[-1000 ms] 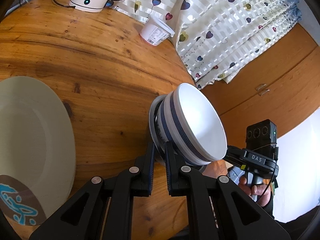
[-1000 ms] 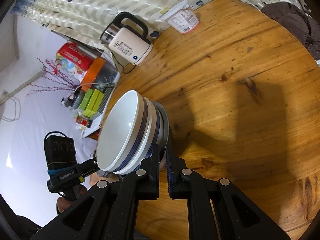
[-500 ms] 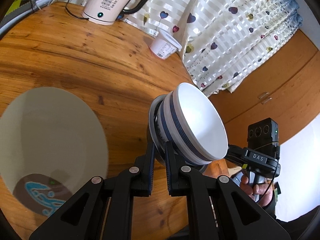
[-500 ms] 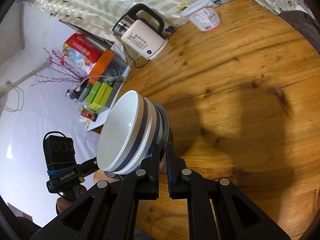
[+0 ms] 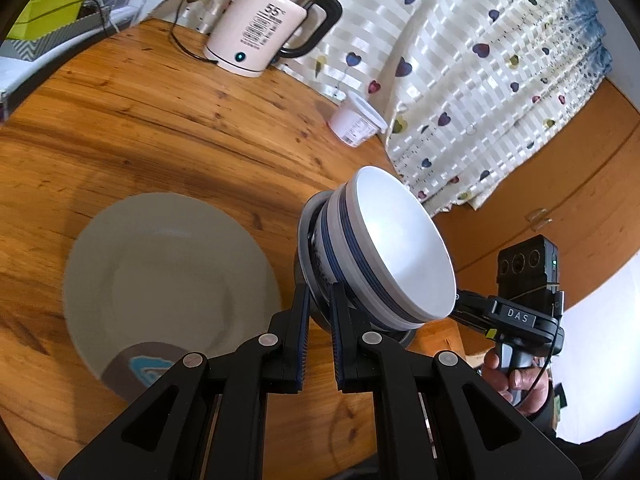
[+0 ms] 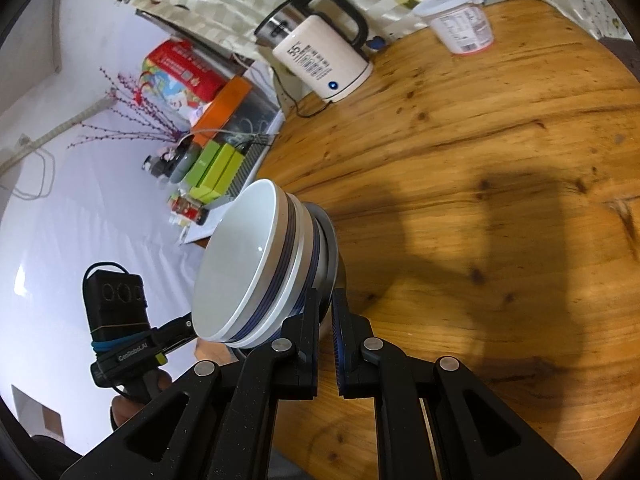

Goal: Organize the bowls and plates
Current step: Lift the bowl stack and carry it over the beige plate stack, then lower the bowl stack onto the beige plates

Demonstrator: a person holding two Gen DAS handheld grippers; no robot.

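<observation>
Together the left gripper (image 5: 318, 304) and right gripper (image 6: 326, 308) pinch opposite rim edges of the stacked bowls (image 5: 384, 252), held tilted above the wooden table (image 5: 160, 136). Only the left wrist view shows the grey plate (image 5: 168, 276) lying beside them; only the right shows the shelf clutter (image 6: 208, 160).

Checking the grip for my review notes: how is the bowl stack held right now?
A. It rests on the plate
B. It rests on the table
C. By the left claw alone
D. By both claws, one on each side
D: the left claw and the right claw each pinch the rim of the bowl stack, which is tilted in the air beside the plate.
</observation>
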